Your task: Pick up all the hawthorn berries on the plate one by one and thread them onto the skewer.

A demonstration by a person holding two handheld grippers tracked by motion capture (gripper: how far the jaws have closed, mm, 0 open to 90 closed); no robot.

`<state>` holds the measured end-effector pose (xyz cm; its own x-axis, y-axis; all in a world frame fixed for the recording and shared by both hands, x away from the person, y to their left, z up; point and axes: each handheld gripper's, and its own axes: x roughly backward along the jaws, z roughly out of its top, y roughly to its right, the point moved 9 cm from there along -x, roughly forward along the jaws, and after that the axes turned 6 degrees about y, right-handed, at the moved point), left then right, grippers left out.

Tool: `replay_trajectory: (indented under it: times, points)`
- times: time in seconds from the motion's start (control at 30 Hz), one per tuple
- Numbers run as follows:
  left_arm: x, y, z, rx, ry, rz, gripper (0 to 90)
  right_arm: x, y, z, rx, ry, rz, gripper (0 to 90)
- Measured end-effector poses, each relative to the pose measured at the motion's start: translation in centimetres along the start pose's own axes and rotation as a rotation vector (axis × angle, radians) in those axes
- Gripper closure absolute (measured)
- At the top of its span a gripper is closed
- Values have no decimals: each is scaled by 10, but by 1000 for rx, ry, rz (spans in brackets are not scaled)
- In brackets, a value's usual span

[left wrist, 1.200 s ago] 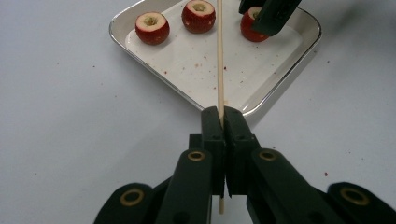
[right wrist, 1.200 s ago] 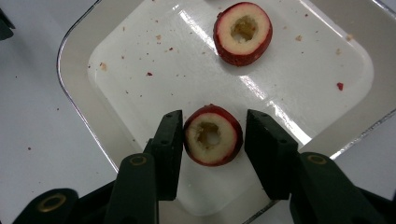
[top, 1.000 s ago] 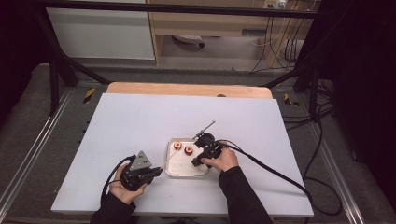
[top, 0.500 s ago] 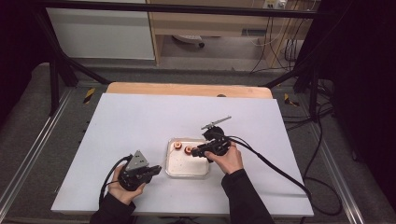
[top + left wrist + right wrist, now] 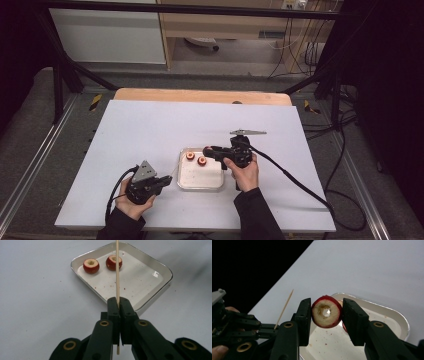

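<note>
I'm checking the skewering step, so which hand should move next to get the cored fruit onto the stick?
Probably the right: the right gripper holds a cored fruit piece lifted above the tray, hole showing. The left gripper just clamps the skewer.

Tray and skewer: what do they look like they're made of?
Tray: probably metal, steel or aluminium; the rolled rim shines and the floor mirrors a light. Skewer: likely wood or bamboo; pale tan, matte, thin, with a pointed tip in the right gripper view. The left tongs are shut on it.

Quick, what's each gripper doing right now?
Left gripper: shut on the wooden skewer.
Right gripper: shut on a cored red fruit.
</note>
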<state>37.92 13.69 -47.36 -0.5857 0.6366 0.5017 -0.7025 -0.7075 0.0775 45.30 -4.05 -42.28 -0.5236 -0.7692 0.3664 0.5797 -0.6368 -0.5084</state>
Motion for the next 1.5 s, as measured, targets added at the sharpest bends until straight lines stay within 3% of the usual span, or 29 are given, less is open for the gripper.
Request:
replay_trajectory:
  times: [0.47, 1.0, 1.2, 1.5]
  points:
    - [1, 5, 3, 47, 36, 16, 881, -8, -10, 10, -115, 213, 54, 608]
    - [-3, 15, 11, 115, 78, -5, 881, -9, -20, 21, -177, 451, 105, 609]
    - [-7, 20, 17, 129, 107, -10, 881, -10, -23, 22, -204, 505, 123, 609]
    - [-12, 27, 20, 128, 111, -23, 881, -10, -25, 22, -235, 569, 146, 609]
